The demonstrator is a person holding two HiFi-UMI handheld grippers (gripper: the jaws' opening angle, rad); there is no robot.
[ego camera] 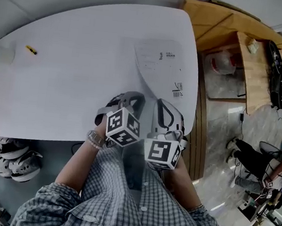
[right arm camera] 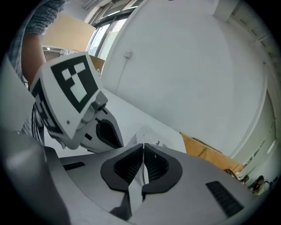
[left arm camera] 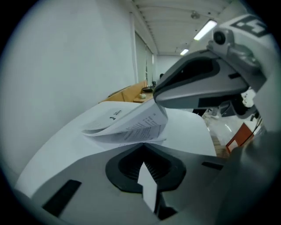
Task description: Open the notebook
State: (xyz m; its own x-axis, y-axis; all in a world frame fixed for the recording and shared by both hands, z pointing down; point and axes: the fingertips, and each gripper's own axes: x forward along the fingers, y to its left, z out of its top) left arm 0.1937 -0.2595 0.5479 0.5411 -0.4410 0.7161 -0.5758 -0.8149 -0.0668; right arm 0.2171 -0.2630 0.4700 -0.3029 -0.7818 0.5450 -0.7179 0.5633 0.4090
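Note:
The white notebook [ego camera: 159, 61] lies on the right part of the white table [ego camera: 68, 86], its near leaves raised and curling. My right gripper [ego camera: 160, 104] is shut on those raised leaves and holds them above the table. In the left gripper view its grey fingers [left arm camera: 197, 83] hang over the bent pages [left arm camera: 131, 123]. In its own view the right gripper [right arm camera: 143, 148] has its jaws pressed together, with the notebook [right arm camera: 154, 139] just past the tips. My left gripper [ego camera: 132, 98] sits beside it at the notebook's near edge. Its jaws [left arm camera: 142, 148] are closed together, low over the bottom sheet.
A small yellow thing [ego camera: 31, 49] and a clear container [ego camera: 1, 54] lie at the table's far left. Wooden furniture [ego camera: 232, 24] stands close to the table's right side. Shoes [ego camera: 16, 160] sit on the floor at the left, and a seated person [ego camera: 249, 158] is at the right.

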